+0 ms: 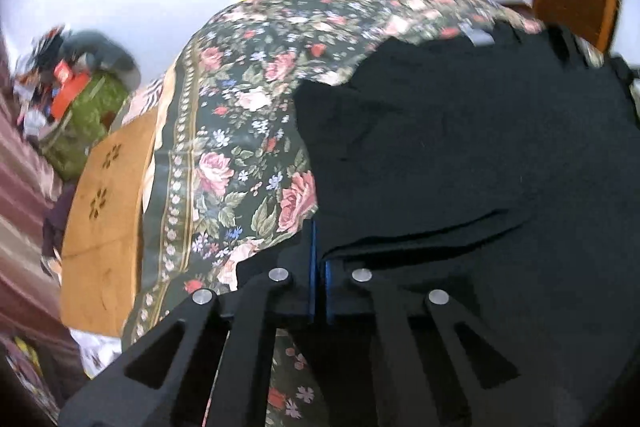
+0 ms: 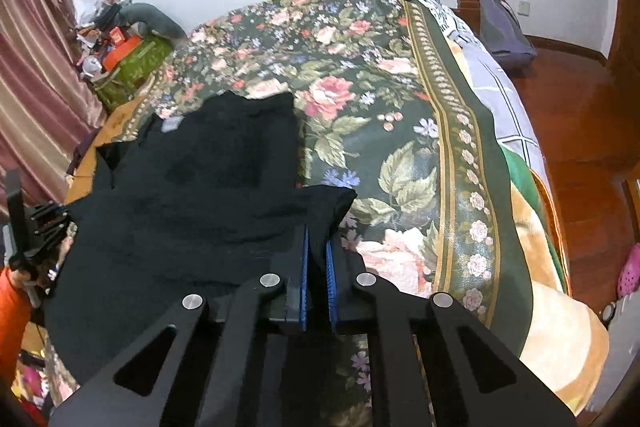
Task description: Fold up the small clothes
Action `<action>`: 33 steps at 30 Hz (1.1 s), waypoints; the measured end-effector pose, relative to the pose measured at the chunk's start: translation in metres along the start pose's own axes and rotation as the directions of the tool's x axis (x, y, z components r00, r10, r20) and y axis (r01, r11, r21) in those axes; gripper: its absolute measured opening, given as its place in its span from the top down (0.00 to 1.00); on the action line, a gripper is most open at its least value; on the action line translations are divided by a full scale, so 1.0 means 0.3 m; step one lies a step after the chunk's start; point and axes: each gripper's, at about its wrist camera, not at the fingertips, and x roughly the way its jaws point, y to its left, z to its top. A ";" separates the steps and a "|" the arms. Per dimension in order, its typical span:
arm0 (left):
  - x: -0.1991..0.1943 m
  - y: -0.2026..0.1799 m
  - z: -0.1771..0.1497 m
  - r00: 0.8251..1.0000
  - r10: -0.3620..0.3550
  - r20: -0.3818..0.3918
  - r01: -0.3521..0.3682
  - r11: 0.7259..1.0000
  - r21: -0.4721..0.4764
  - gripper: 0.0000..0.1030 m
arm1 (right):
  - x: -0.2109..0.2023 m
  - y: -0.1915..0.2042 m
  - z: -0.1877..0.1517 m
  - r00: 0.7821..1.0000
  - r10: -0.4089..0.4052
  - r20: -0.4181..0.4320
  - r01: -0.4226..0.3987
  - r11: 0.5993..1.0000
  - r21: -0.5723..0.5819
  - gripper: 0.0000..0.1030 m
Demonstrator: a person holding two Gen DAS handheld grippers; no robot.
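Observation:
A black garment (image 1: pixel 460 147) lies spread on a bed covered by a floral blanket (image 1: pixel 248 99). My left gripper (image 1: pixel 319 247) is shut on the garment's near left edge, its blue pads pinching black cloth. In the right wrist view the same garment (image 2: pixel 208 187) lies left of centre on the blanket (image 2: pixel 380 131). My right gripper (image 2: pixel 317 247) is shut on the garment's near right corner, with a fold of cloth between its blue pads. The left gripper (image 2: pixel 44 227) shows at the far left edge of the right wrist view, held by a hand in an orange sleeve.
A wooden bed frame panel (image 1: pixel 104 219) is left of the blanket. A heap of clutter on a green bag (image 2: pixel 128 59) stands by the pink curtain (image 2: pixel 36 75). A bag (image 2: pixel 504 31) and red wooden floor (image 2: pixel 580 131) lie right of the bed.

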 end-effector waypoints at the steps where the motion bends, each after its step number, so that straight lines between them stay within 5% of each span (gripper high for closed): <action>1: -0.020 0.019 0.011 1.000 -0.019 0.004 0.019 0.999 -0.043 0.98 | -0.012 0.004 0.007 1.000 0.004 0.010 -0.004 1.000 -0.006 0.94; 6: -0.121 0.088 0.074 0.993 -0.108 0.048 0.115 0.976 -0.187 0.98 | -0.088 0.041 0.045 0.997 0.024 0.072 -0.022 0.999 -0.031 0.95; 14: -0.201 0.117 0.200 0.993 -0.076 0.087 0.093 0.975 -0.204 0.98 | -0.137 0.079 0.134 0.991 0.006 0.137 0.001 0.999 -0.052 0.95; 24: 0.082 0.179 0.285 0.995 -0.082 -0.059 0.063 0.959 -0.277 0.98 | 0.020 0.011 0.235 0.997 -0.041 0.068 0.042 0.999 -0.012 0.94; 29: 0.211 0.183 0.290 0.984 -0.093 -0.155 0.045 0.957 -0.286 0.88 | 0.053 -0.025 0.288 0.998 -0.022 0.067 0.019 0.999 0.041 0.92; 33: 0.229 0.218 0.309 0.986 -0.043 -0.163 -0.009 0.953 -0.304 0.56 | 0.037 -0.054 0.320 0.994 -0.026 0.110 0.016 0.995 0.095 0.87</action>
